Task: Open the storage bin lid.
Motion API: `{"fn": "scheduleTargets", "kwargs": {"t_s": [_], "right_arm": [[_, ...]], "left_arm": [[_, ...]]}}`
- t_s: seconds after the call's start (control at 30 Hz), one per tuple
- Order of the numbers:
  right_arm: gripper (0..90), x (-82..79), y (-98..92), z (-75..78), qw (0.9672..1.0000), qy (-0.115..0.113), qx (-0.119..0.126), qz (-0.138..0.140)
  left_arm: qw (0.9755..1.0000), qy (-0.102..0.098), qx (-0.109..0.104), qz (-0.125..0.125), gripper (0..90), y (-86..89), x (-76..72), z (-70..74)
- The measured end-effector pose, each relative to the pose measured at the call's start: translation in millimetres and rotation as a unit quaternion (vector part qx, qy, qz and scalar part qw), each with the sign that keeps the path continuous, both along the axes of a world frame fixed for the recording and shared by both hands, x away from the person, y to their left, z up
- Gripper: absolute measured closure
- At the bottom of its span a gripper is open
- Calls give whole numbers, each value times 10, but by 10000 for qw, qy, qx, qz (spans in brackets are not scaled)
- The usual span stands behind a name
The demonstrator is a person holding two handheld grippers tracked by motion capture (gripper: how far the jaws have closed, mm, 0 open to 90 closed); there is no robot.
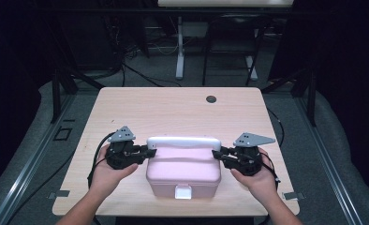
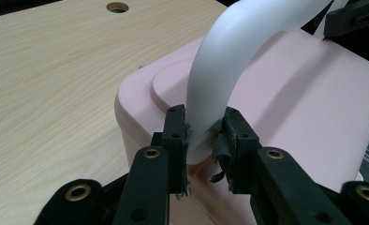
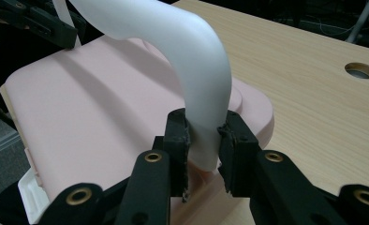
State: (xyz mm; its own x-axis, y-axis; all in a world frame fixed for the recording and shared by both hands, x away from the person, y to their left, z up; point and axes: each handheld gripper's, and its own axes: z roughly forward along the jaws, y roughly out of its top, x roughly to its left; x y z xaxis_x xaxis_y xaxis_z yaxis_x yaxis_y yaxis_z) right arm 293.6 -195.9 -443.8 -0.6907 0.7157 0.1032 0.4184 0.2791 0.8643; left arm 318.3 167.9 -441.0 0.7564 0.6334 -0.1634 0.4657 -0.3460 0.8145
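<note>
High view: we have the left gripper (image 1: 151, 153) and right gripper (image 1: 217, 155) each clamped on one end of the white handle (image 1: 183, 142) of the pink box (image 1: 183, 174), which sits latched at the table's (image 1: 173, 105) near edge, not yet lifted.

**Black grippers, brass-ringed jaws**

Each hand carries a black gripper. The left gripper (image 1: 151, 152) and right gripper (image 1: 216, 154) each bear a grey three-cornered plate with small holes on top. Black cables trail back from both. Close up, the jaws are blocky black links with brass-ringed holes (one on each link); the pads (image 2: 225, 140) look frayed, perhaps torn tape. The forearms are bare, with no sleeves in view.
</note>
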Motion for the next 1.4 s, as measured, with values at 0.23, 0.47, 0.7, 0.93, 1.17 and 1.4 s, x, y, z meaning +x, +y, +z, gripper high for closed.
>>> {"fn": "scheduleTargets", "kwargs": {"t_s": [0.23, 0.47, 0.7, 0.93, 1.17, 1.4], "right_arm": [[740, 4, -1, 46, 9999, -54, 93, -26], [740, 25, -4, 103, 9998, -87, 168, -77], [741, 67, -10, 150, 9995, -72, 303, -105], [740, 99, 9, 213, 9995, -55, 275, -139], [741, 134, -1, 229, 9991, 25, 384, -155], [741, 117, -1, 231, 9991, 17, 401, -161]], "left_arm": [[10000, -35, 25, -21, 740, 12, 3, 81], [10000, -76, -39, 51, 740, 9, 15, 135], [9999, -30, -132, 63, 741, 26, 64, 187], [9998, 33, -180, 99, 740, 38, 96, 250], [9997, 72, -203, 105, 738, 42, 133, 263], [9998, 58, -192, 93, 736, 45, 123, 260]]}}
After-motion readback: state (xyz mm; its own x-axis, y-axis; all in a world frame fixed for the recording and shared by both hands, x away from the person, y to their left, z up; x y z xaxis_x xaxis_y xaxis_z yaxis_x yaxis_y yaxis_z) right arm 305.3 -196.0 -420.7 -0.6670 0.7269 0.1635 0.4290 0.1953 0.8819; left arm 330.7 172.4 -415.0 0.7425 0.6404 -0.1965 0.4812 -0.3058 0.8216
